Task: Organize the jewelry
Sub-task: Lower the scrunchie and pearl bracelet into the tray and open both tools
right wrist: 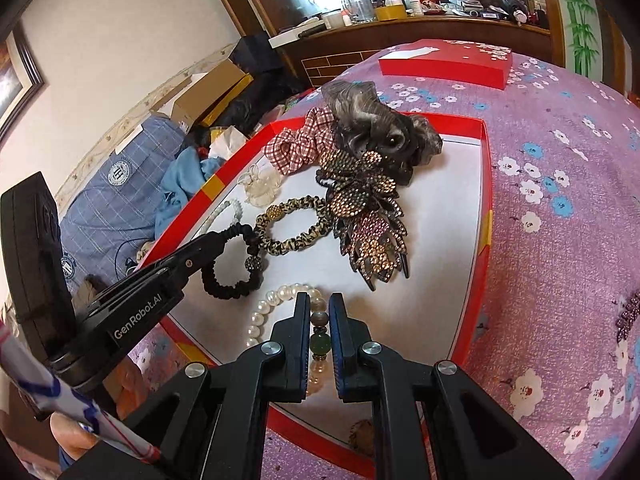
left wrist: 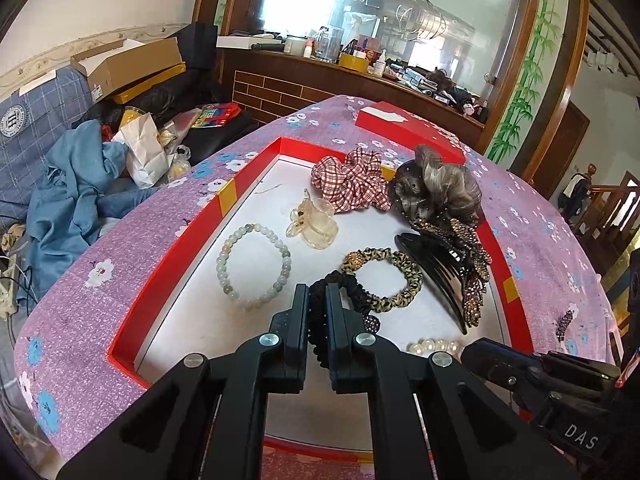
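Observation:
A red tray point(left wrist: 168, 264) with a white floor holds the jewelry. My left gripper point(left wrist: 318, 294) is shut on a black scrunchie point(left wrist: 352, 294), also in the right wrist view point(right wrist: 228, 276), at the tray's near side. My right gripper point(right wrist: 319, 304) is shut on a stone bead bracelet point(right wrist: 320, 342) next to a pearl bracelet point(right wrist: 260, 316). A jade bead bracelet point(left wrist: 254, 266), clear claw clip point(left wrist: 312, 222), leopard scrunchie point(left wrist: 394, 280), plaid scrunchie point(left wrist: 352, 182), rhinestone comb clip point(right wrist: 368, 216) and grey hair bun point(right wrist: 380, 128) lie in the tray.
The tray sits on a purple flowered cloth point(right wrist: 560, 208). A red lid point(right wrist: 448, 64) lies at the far side. A small purple rhinestone clip point(left wrist: 564, 324) lies on the cloth right of the tray. Clutter, boxes and blue cloth point(left wrist: 72, 184) fill the sofa to the left.

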`<state>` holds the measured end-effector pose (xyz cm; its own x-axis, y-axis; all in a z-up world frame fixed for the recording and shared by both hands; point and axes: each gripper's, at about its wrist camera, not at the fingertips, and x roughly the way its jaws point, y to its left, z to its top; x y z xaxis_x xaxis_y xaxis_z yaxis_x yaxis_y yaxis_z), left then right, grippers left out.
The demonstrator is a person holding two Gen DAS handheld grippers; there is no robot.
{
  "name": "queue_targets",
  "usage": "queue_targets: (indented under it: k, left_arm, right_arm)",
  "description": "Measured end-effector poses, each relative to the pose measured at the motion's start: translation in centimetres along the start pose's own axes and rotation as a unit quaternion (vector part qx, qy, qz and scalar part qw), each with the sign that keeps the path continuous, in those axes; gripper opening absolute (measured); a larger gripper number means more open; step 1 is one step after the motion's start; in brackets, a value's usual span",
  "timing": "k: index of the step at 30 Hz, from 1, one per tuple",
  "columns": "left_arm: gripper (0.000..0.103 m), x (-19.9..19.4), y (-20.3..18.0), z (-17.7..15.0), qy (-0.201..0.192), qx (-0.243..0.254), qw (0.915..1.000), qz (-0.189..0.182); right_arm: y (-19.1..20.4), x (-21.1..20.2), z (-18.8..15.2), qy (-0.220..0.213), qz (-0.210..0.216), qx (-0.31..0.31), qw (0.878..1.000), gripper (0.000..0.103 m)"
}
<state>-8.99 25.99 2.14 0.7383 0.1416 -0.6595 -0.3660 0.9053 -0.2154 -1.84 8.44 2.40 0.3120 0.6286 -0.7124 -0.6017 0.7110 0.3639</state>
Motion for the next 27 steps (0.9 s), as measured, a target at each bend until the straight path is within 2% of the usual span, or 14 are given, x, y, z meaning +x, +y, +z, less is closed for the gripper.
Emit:
queue_targets:
  k: [27]
  left_arm:
    - [0.008, 0.4, 0.6, -0.9, 0.019, -0.006, 0.9996, 0.022]
  right_arm:
    - [0.5, -0.5, -1.6, 0.016, -0.006, -0.011, 1.000, 0.012]
